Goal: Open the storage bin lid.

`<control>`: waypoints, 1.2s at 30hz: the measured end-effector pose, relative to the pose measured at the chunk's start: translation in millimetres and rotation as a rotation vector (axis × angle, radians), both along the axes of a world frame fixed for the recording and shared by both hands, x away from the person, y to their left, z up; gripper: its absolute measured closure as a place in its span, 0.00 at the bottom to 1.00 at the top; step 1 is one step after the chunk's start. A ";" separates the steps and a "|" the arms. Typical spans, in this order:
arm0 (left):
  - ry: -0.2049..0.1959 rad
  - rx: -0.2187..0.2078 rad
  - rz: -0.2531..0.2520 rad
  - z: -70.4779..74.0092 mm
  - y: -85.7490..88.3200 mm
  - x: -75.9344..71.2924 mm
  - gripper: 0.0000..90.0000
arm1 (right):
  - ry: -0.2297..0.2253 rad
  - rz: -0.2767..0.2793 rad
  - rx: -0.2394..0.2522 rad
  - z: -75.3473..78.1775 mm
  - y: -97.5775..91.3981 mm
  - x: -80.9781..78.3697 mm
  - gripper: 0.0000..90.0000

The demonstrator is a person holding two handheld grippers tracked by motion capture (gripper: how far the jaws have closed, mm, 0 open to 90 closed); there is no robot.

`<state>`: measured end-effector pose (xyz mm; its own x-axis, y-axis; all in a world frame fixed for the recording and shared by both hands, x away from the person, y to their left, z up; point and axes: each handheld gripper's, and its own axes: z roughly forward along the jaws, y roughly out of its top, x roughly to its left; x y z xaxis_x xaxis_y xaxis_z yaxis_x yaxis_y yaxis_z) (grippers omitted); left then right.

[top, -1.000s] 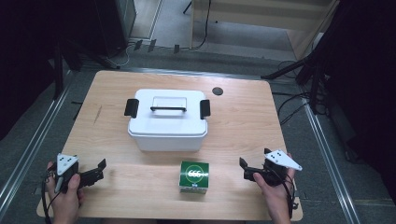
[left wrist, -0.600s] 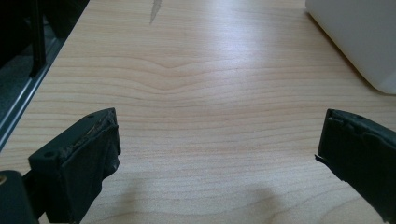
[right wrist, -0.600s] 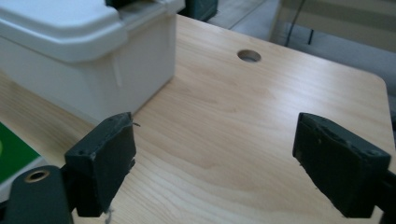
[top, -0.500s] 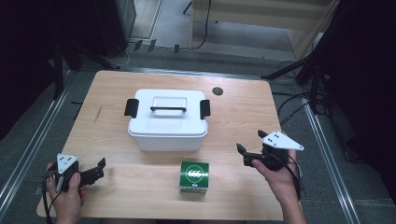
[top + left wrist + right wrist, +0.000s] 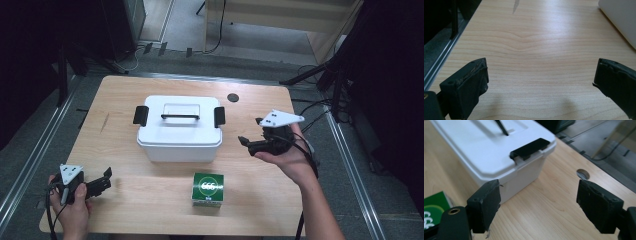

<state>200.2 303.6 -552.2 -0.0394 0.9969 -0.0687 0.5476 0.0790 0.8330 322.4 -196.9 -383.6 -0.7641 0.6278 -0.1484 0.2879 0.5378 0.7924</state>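
Note:
A white lidded box [image 5: 179, 131] with a black handle [image 5: 180, 116] and black side latches stands mid-table. A small green carton [image 5: 208, 188] sits in front of it. My right gripper [image 5: 251, 132] hovers above the table just right of the box, facing the right latch [image 5: 530, 148]. Its jaws have just been closing a little, but they still stand apart with nothing between them, so the right gripper [image 5: 539, 195] is open. My left gripper [image 5: 105, 180] rests at the near left corner. That left gripper [image 5: 541, 75] is open over bare wood.
The wooden table [image 5: 125, 95] has a round cable hole [image 5: 232, 97] at the back right. Metal rails run along both sides of it. Cables and dark stands lie on the floor beyond. A corner of the white box [image 5: 621, 20] shows ahead of the left jaws.
My right hand has lifted off the table's near right corner and moved up and towards the box's right side. The left hand has stayed put.

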 end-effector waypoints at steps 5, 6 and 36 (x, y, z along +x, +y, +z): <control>0.015 0.010 -0.026 -0.3 -1.8 1.9 0.00 | 0.048 0.127 -0.184 11.8 27.7 20.0 0.28; 0.015 0.010 -0.026 -0.3 -1.8 1.9 0.00 | 0.055 0.141 -0.202 12.6 32.5 22.8 0.30; 0.023 -0.004 -0.044 -0.4 -1.0 3.2 0.00 | 0.024 0.457 -0.534 43.5 136.2 56.2 0.80</control>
<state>203.4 302.6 -552.6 0.0028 0.9974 -0.0722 0.5696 0.0577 0.8199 378.5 -60.7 -340.1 -0.9410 0.0896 -0.3264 -0.0449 0.9228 0.3827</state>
